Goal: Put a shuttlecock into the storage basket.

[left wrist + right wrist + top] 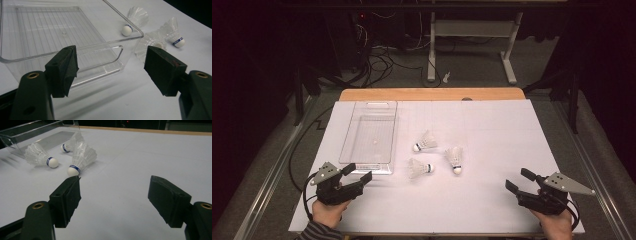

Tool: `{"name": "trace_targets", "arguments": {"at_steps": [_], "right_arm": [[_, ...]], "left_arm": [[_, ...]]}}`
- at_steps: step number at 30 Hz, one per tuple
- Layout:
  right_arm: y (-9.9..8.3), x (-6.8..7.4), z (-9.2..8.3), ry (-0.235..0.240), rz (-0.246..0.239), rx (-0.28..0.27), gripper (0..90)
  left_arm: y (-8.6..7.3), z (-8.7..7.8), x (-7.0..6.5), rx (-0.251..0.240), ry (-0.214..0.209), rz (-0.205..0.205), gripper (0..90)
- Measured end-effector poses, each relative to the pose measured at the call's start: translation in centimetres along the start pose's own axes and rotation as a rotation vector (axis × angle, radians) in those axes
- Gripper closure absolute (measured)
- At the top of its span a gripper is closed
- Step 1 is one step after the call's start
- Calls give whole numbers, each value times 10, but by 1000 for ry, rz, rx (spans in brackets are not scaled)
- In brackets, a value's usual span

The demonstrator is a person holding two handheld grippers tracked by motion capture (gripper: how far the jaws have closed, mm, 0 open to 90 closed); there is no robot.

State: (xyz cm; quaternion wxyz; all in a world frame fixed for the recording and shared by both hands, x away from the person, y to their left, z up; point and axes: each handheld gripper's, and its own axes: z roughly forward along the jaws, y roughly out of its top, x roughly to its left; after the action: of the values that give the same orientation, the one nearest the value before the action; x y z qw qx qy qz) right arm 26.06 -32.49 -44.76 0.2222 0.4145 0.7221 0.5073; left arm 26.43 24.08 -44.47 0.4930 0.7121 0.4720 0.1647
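Note:
Three white shuttlecocks lie on the white table sheet: one point(425, 142) at the back, one point(419, 168) in front of it, one point(454, 159) to the right. A clear plastic tray point(357, 161) stands empty to their left. My left gripper point(360, 172) rests at the front left, just before the tray's near edge point(75, 53), jaws open with nothing between them. At the front right my right gripper point(520, 180) is open and empty, pointing towards the shuttlecocks point(81, 157), which lie well ahead of its jaws.
The white sheet point(492, 130) covers a wooden table whose far edge point(432, 94) shows. Beyond it are cables on the floor and a white desk frame point(509, 55). A hand holds each gripper at the near edge.

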Motion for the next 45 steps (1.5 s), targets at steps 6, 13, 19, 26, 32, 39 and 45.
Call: {"name": "trace_targets", "arguments": {"at_steps": [6,13,19,26,32,39,45], "right_arm": [[0,0,0,-2,3,7,268],[0,-1,0,-4,7,14,266],[0,-1,0,-3,9,14,265],[0,-1,0,1,11,13,264],[0,-1,0,4,5,12,264],[0,-1,0,10,4,14,263],[0,-1,1,6,5,18,263]], "left_arm": [[0,-1,0,-2,-7,2,289],[0,-1,-1,-8,-6,3,294],[0,-1,-1,-11,-4,3,290],[1,-1,-3,-9,-9,5,290],[1,0,-4,-9,-14,11,290],[2,-1,-7,-9,-8,19,290],[3,0,-8,-8,-23,22,290]]}}
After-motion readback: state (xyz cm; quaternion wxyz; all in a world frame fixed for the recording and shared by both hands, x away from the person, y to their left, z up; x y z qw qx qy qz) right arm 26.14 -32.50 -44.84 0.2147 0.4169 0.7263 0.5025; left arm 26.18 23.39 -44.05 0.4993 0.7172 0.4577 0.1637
